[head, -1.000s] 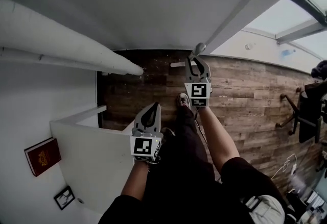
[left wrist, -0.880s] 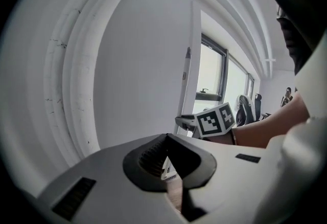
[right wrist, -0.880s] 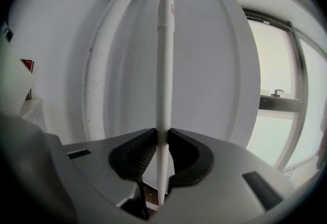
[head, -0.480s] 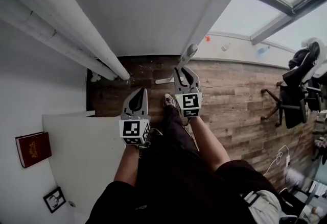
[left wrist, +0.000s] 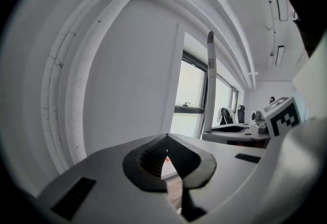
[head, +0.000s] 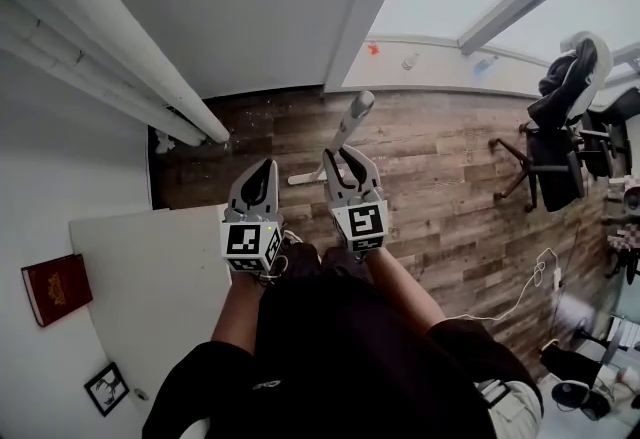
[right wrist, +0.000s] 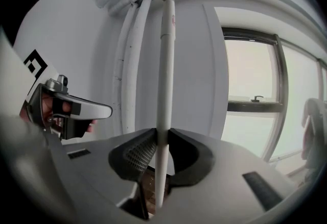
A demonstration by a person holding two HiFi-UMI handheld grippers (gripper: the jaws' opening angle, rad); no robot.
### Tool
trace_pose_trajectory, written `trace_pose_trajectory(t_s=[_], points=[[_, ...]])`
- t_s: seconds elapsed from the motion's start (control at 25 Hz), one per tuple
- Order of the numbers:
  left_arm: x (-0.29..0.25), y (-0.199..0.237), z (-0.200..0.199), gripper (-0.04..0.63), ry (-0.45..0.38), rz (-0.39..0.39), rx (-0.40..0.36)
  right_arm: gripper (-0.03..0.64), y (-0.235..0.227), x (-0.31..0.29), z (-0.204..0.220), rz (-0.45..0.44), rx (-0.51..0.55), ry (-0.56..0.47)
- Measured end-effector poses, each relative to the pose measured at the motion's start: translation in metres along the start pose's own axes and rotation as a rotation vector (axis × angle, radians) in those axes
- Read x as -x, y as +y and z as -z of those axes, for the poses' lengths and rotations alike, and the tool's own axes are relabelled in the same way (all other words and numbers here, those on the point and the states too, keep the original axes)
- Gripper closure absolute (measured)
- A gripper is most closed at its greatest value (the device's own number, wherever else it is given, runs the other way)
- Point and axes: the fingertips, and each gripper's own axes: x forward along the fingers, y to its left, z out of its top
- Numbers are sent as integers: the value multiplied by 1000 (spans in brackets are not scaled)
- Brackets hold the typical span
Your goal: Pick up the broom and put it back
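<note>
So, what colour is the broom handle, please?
White; the broom handle shows best in the right gripper view.

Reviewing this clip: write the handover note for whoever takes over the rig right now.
right gripper: shut on the broom handle, which stands upright between its jaws.
left gripper: shut, empty, level with the right one.
Done: broom is gripped, over the wooden floor near the white pipes.
Left: carry it to its place and release. No storage spot is evident in view.
</note>
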Motion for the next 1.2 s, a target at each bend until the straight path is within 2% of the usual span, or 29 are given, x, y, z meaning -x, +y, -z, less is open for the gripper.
trace_pose_trajectory(t_s=[0.12,0.36,0.6,0.76,0.96,1.12,1.2], points=[[-4,-20,-2,595,-2,26,2,526,-3,19,-1,-12,18,8],[-17,-61,-22,595,-25,56,-93,526,-17,44,-20,-32,58,-41],[-18,-91,-26,595,-27,67,-126,526,-21,62,-21,-54,110,-59],[-16,-100,-23,595,-27,52,-151,526,-26,70,-31,-57,79,-83],[-12,-101,-18,595,-21,33,-120,526,-35,73,-37,-48,71,-102],[-5,-104,-9,595,43,2,-216,526,-47,72,-43,-33,48,-117],[-4,-106,-6,595,41,10,-192,526,-51,74,-45,-25,42,-126]])
